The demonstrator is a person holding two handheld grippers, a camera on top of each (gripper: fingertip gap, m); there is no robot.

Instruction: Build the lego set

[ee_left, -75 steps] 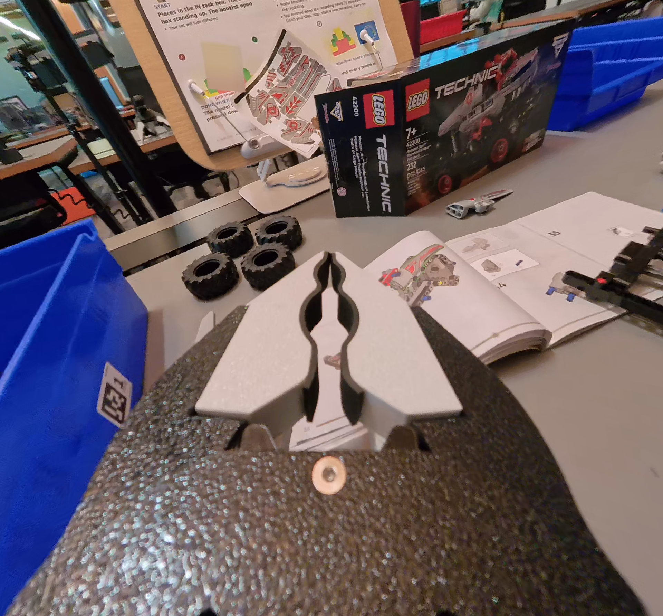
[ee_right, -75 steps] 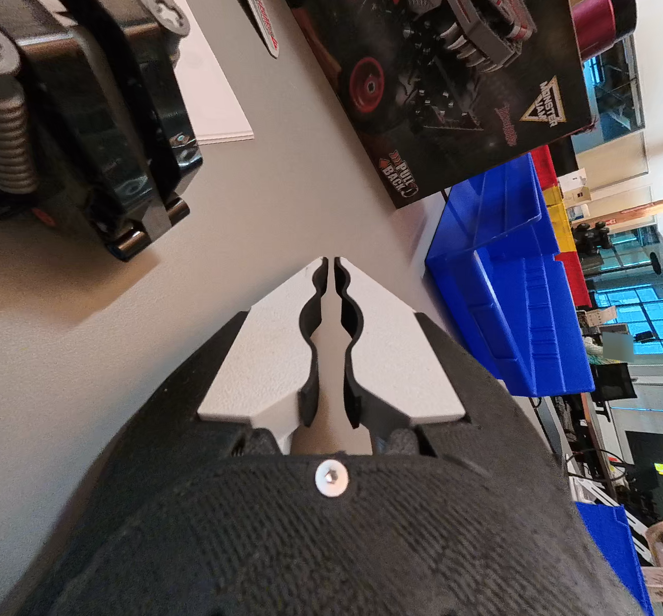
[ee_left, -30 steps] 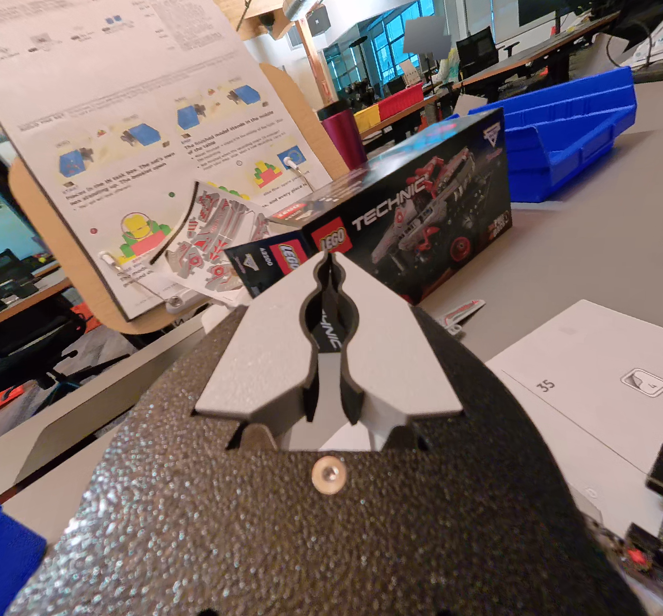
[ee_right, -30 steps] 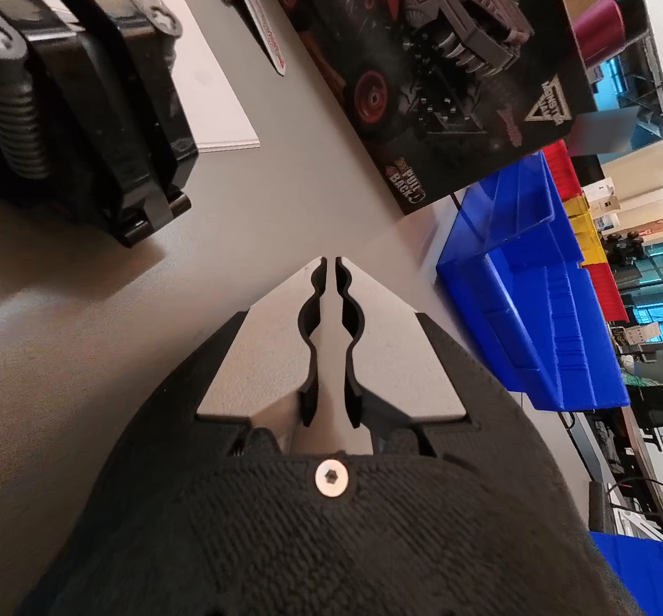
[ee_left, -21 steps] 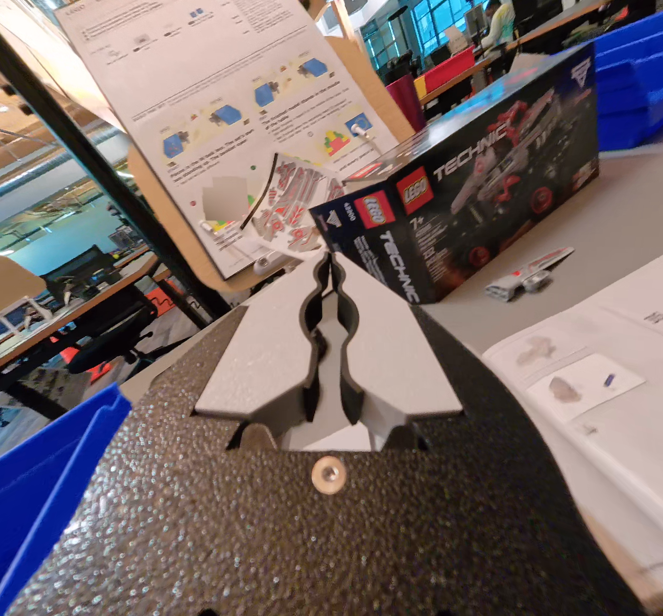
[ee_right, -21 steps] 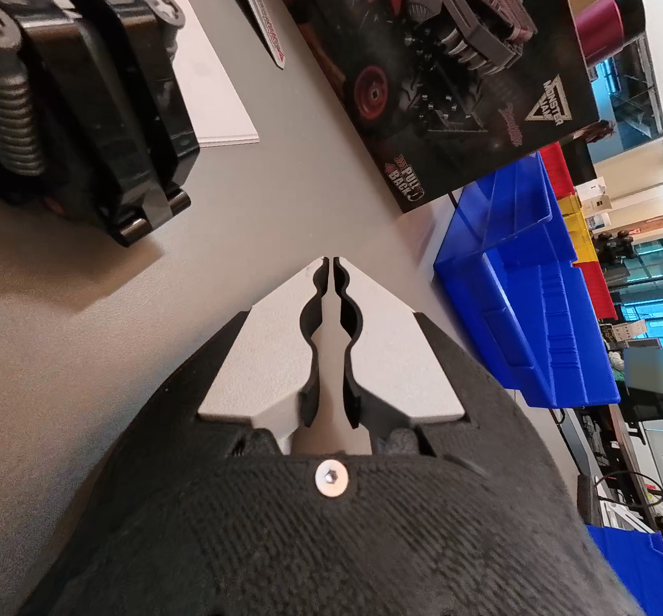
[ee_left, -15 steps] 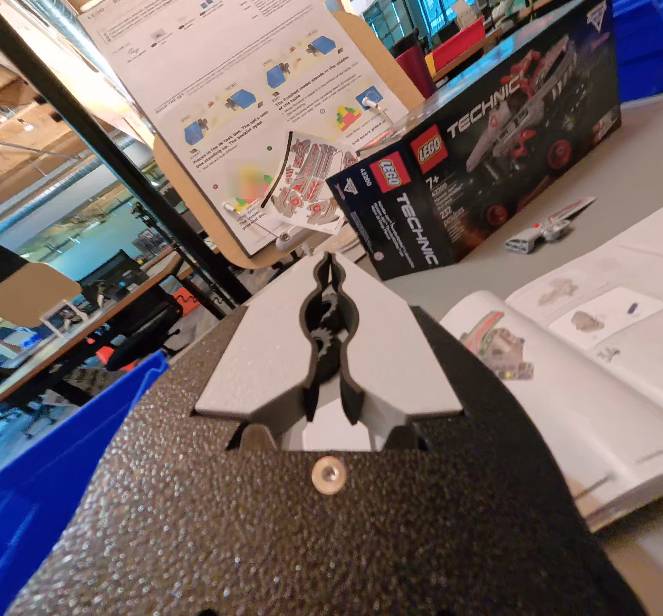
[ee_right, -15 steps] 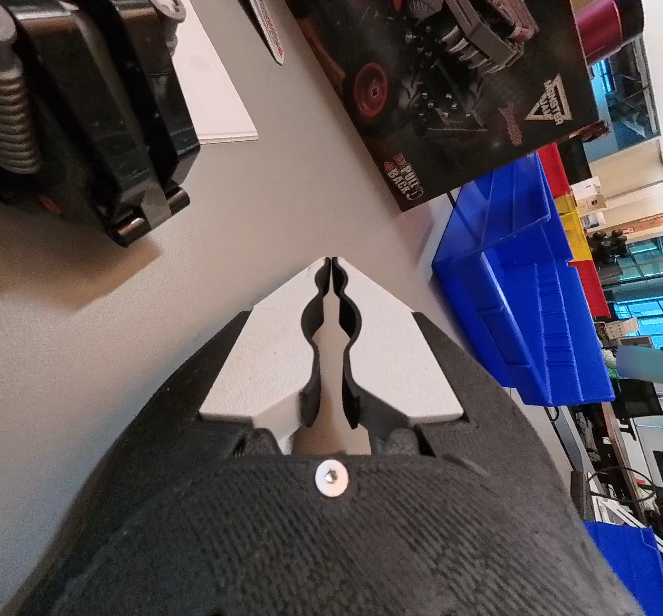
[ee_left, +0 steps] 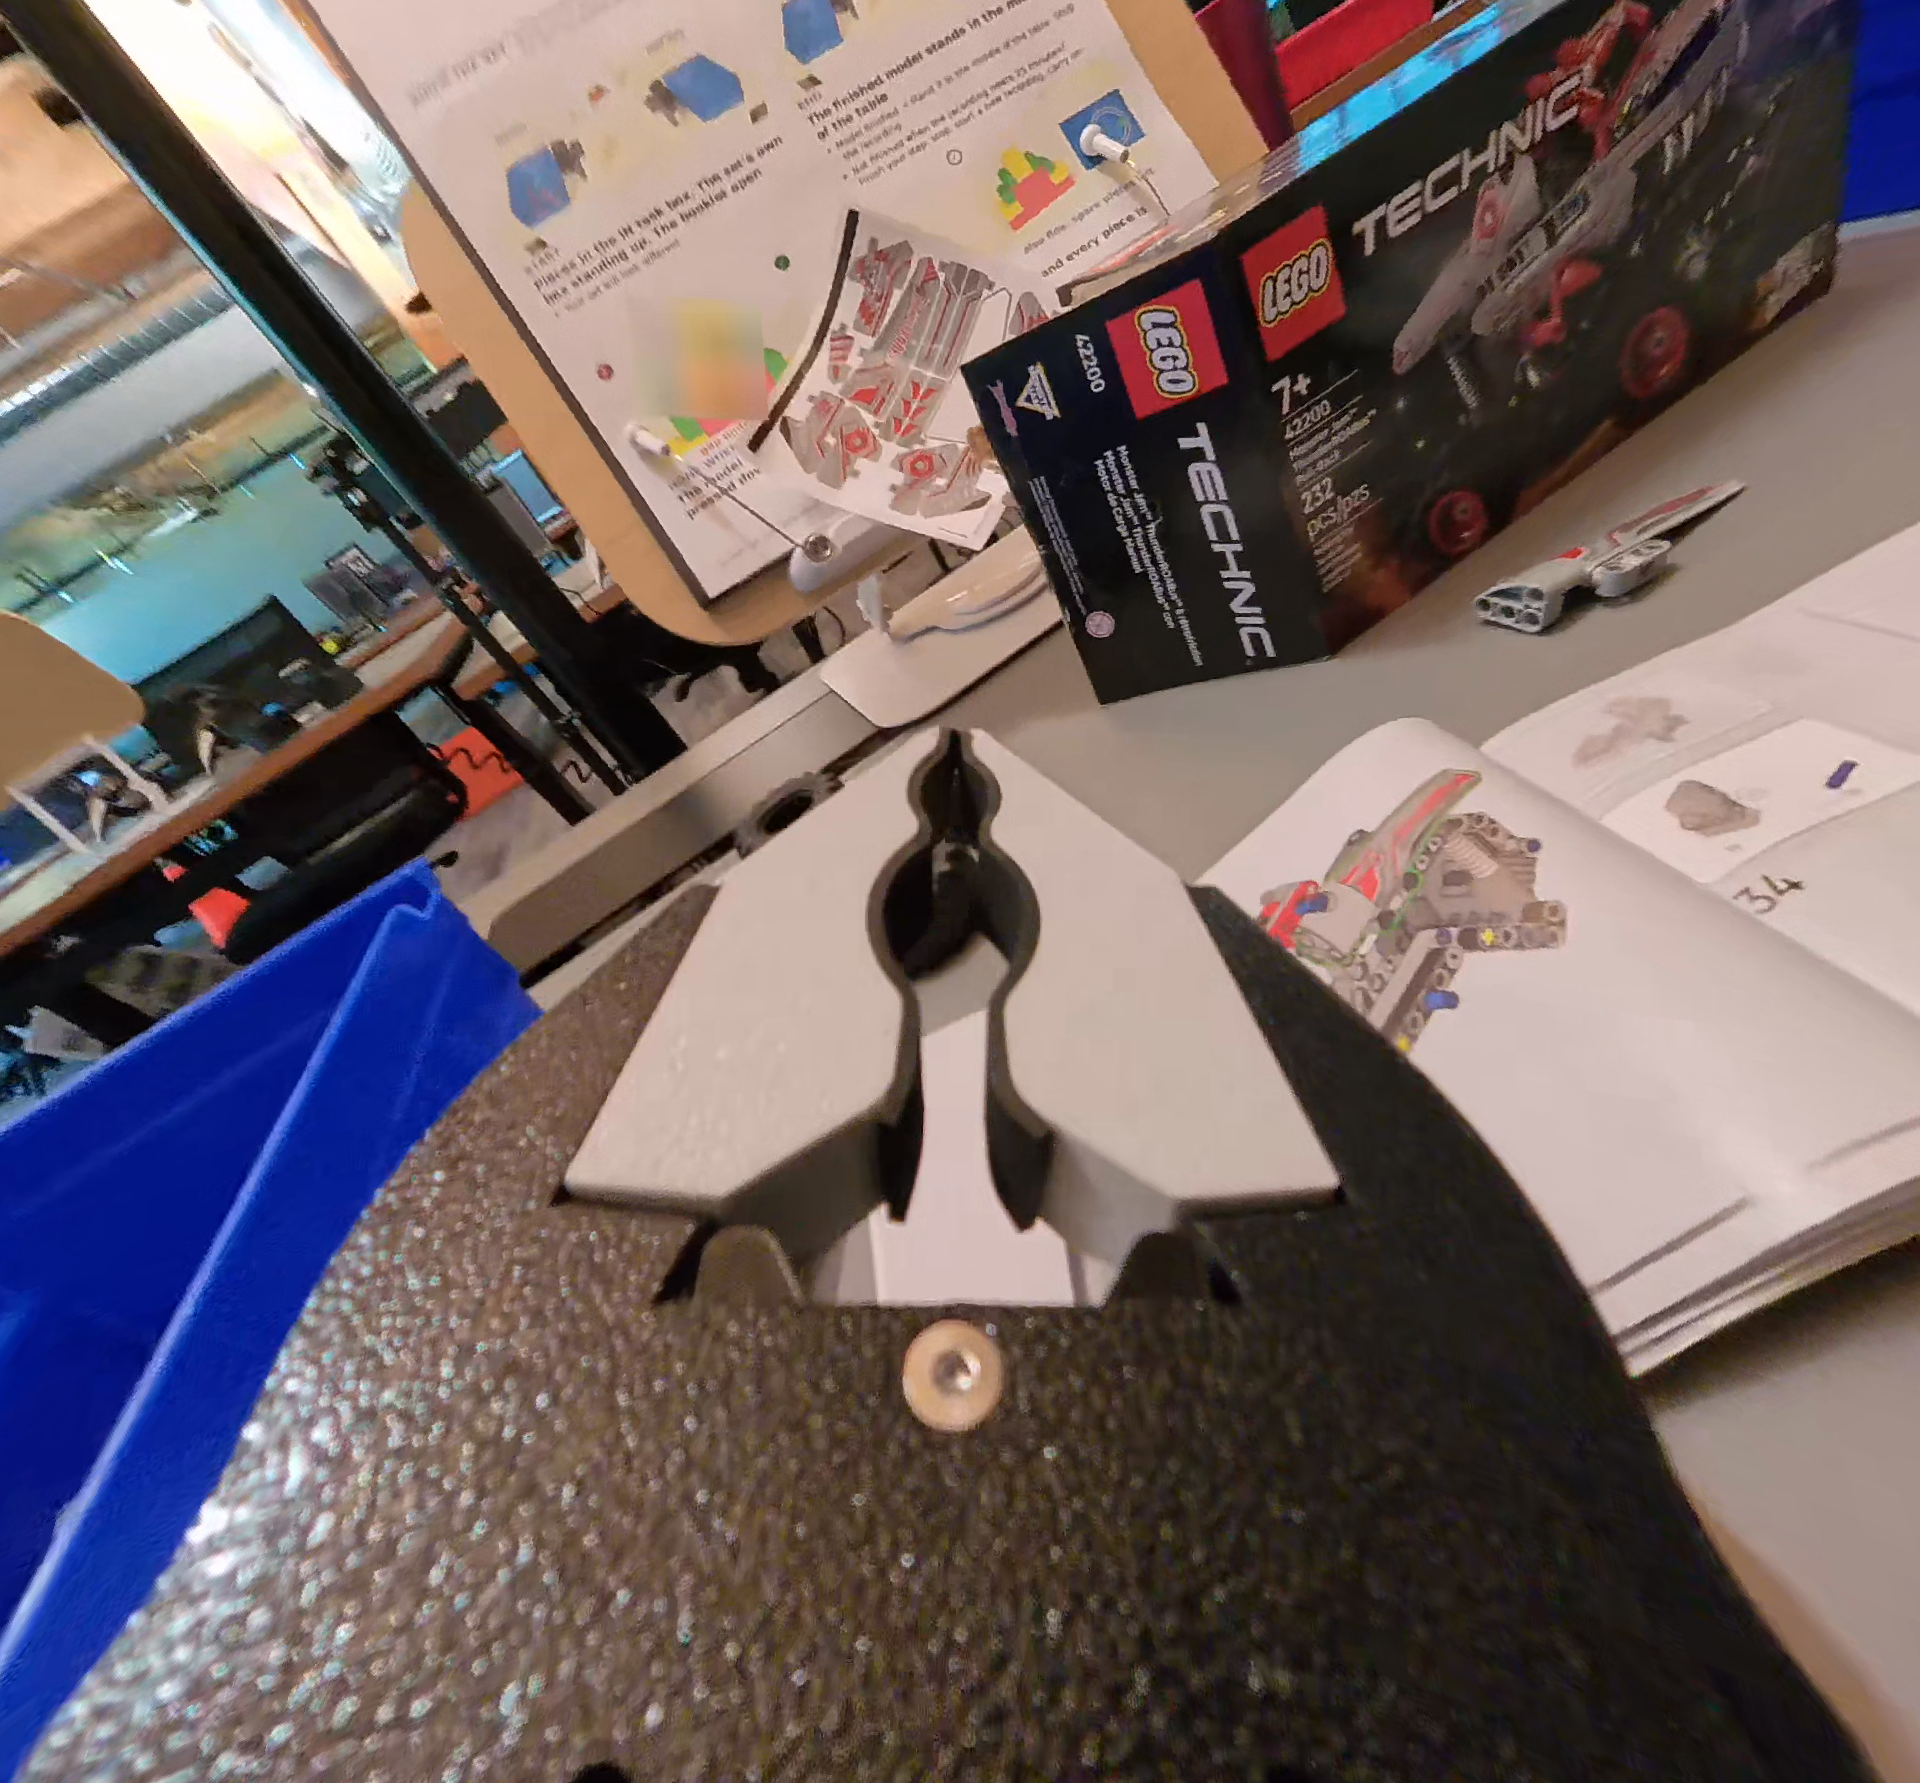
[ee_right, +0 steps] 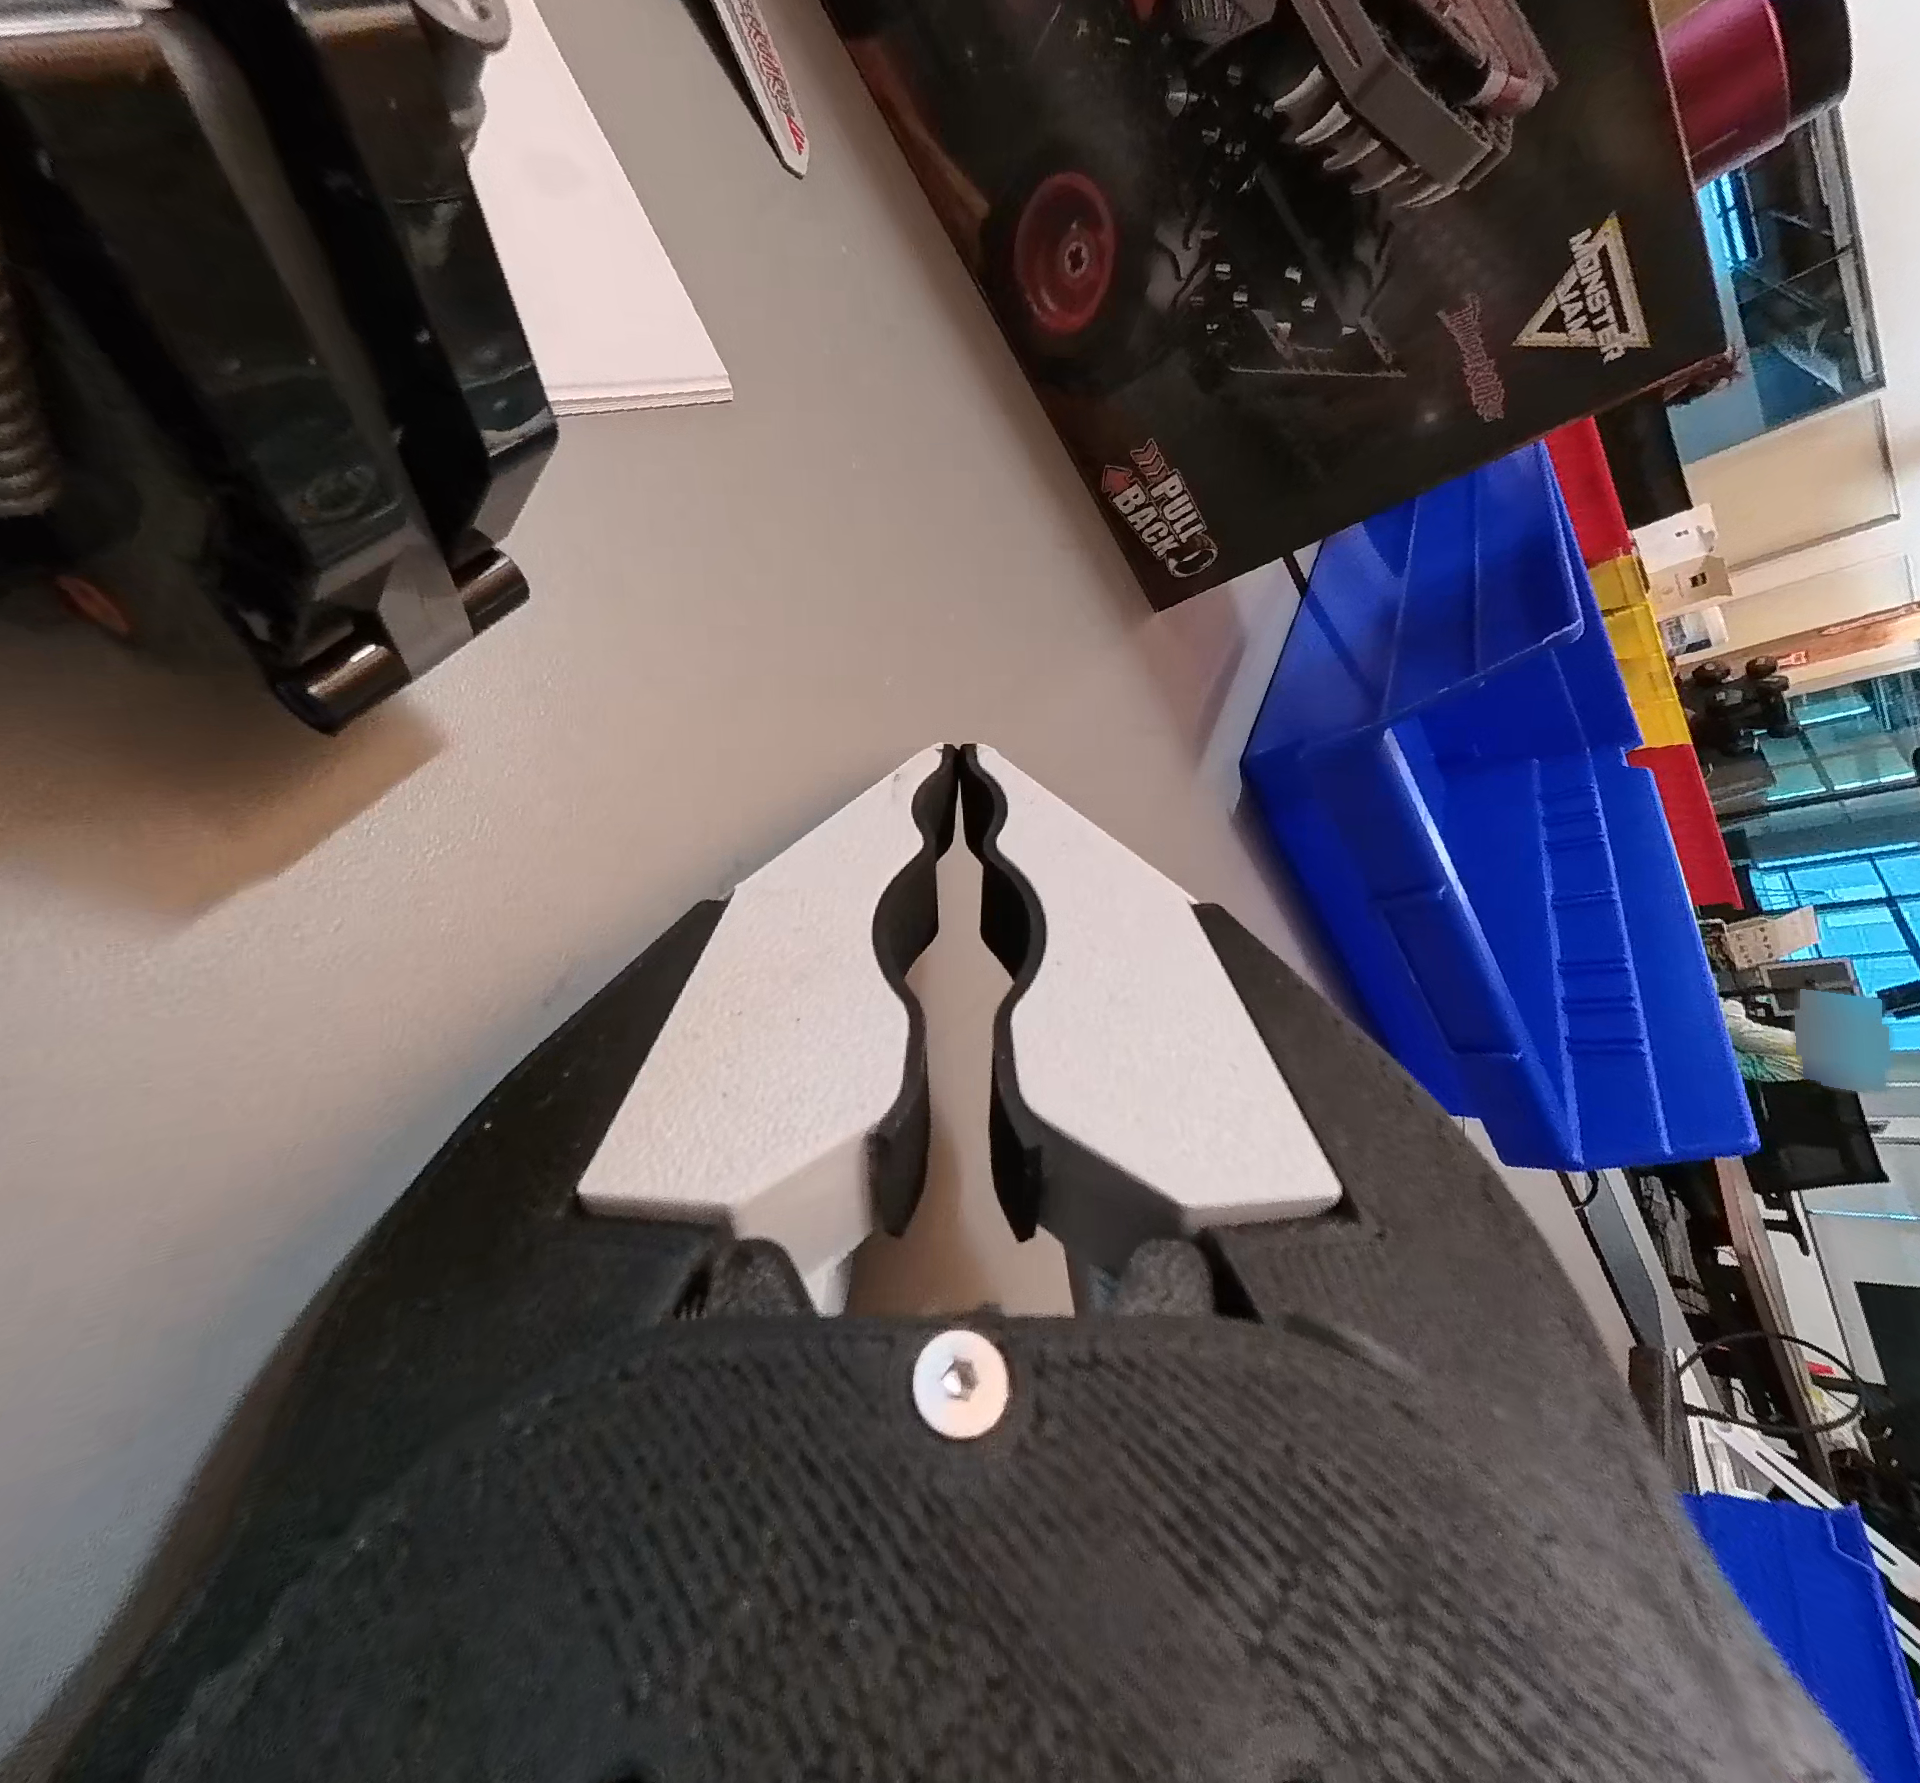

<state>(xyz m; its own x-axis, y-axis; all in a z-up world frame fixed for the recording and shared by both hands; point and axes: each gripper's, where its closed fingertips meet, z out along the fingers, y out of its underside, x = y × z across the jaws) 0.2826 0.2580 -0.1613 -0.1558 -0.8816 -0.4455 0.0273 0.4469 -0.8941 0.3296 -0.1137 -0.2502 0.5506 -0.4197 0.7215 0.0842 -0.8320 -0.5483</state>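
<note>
My left gripper is shut and empty. It hovers over the table's left part, between a blue bin and the open instruction booklet. A black tyre peeks out just beyond its fingertips, and more black rubber shows through the jaw cut-out. My right gripper is shut and empty, low over bare grey table. The black partly built model with a coil spring stands to its upper left. A grey and red panel piece lies in front of the set's box; the right wrist view shows it too.
A board with an instruction sheet and a sticker sheet stands behind the box. Blue bins sit right of the box, with a maroon cup behind. The booklet's corner lies next to the model.
The left gripper swung up toward the box and board, then back left and down toward the tyres and blue bin. The right gripper stayed nearly still and its small tip gap closed.
</note>
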